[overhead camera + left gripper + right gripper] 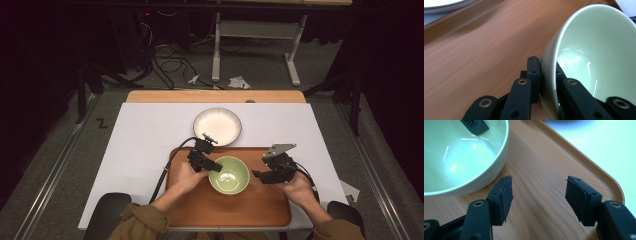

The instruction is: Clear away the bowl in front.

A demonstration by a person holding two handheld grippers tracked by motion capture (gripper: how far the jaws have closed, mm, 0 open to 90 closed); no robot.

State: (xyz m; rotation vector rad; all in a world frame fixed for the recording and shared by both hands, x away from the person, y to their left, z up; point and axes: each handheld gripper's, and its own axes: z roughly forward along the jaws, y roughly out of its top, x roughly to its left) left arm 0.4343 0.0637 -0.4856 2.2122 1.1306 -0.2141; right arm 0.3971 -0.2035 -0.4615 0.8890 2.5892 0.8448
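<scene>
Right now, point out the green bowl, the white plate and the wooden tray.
green bowl (229, 175): high view, inside bottom.
white plate (217, 126): high view, centre of its face.
wooden tray (225, 207): high view, bare floor near the person.

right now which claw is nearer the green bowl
Left. The left claw is clamped on the green bowl at its rim, one jaw inside and one outside. The right claw is open beside the bowl, not touching it.

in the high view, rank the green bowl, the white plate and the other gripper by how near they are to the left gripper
1. green bowl, clamped at its left rim by the left gripper
2. right gripper, past the bowl's right side
3. white plate, behind the tray; close to second place
</scene>
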